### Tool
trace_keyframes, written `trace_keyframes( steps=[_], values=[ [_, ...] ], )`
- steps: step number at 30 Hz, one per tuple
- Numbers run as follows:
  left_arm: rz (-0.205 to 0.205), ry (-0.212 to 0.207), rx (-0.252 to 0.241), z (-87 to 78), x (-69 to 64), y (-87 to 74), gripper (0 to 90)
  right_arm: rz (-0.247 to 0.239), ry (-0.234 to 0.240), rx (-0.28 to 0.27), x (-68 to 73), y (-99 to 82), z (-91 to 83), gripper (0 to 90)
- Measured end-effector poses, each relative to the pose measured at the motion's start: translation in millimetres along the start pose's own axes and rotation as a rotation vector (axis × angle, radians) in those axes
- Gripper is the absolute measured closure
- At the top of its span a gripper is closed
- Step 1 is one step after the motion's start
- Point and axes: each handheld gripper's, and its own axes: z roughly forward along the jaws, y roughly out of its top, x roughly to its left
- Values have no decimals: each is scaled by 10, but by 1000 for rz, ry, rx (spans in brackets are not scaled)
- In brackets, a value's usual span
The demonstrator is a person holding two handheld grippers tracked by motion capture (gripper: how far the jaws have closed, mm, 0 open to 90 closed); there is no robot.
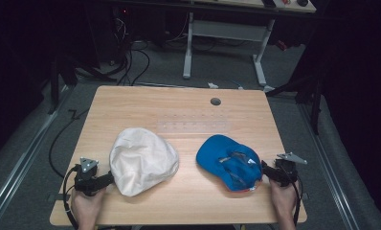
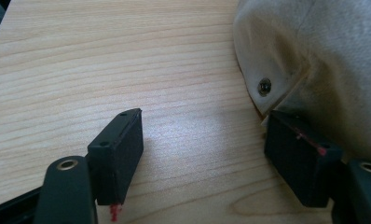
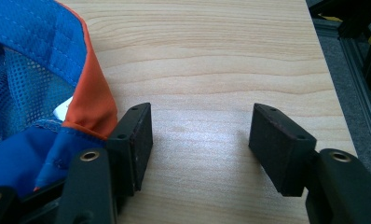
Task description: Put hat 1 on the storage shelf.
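Tool [image 3: 200, 140] jaws apart, blue cap [image 3: 30, 93] beside

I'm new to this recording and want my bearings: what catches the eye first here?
Two caps on the wooden table: a cream cap at near left and a bright blue cap with an orange trim at near right. An open hand-held gripper waits beside each, the left and the right.

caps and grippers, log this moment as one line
left gripper: open, beside cream cap | right gripper: open, beside blue cap | nothing between either's fingers | caps apart on table
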Motion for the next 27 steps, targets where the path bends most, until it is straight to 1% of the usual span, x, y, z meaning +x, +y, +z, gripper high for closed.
trace_keyframes(
  steps=[2, 6, 7, 9, 10, 12, 14, 15, 16, 19, 24, 27],
  values=[
    [8, 7, 4, 2, -9, 2, 286, 0, 1, 0, 1, 0, 0, 391],
    [6, 6, 3, 3, -8, 2, 285, -3, 1, 1, 0, 1, 1, 387],
    [1, 4, 2, 2, -5, 2, 283, -3, 1, 1, 1, 1, 1, 386],
    [-27, -9, -5, 0, 10, 3, 273, -4, 2, 1, 2, 1, 1, 383],
    [-29, -11, -6, -1, 11, 2, 273, -4, 2, 1, 2, 1, 1, 383],
    [-23, -6, -3, 0, 5, 4, 272, -4, 2, 1, 2, 1, 1, 383],
    [-2, 1, 2, 5, -6, 5, 272, -4, 2, 1, 2, 1, 1, 383],
    [-1, 3, 2, 5, -7, 5, 272, -4, 2, 1, 2, 1, 1, 383],
    [-12, -2, 1, 3, -1, 6, 272, -4, 2, 1, 2, 1, 1, 383],
    [-61, -25, -2, -2, 30, 20, 261, -4, 2, 2, 2, 2, 1, 381],
    [-89, -32, 23, -8, 55, 63, 283, -5, 6, 0, 3, 1, 3, 375],
    [-101, -22, 7, -45, 68, 72, 283, -5, 6, 0, 3, 1, 3, 374]
  ],
)
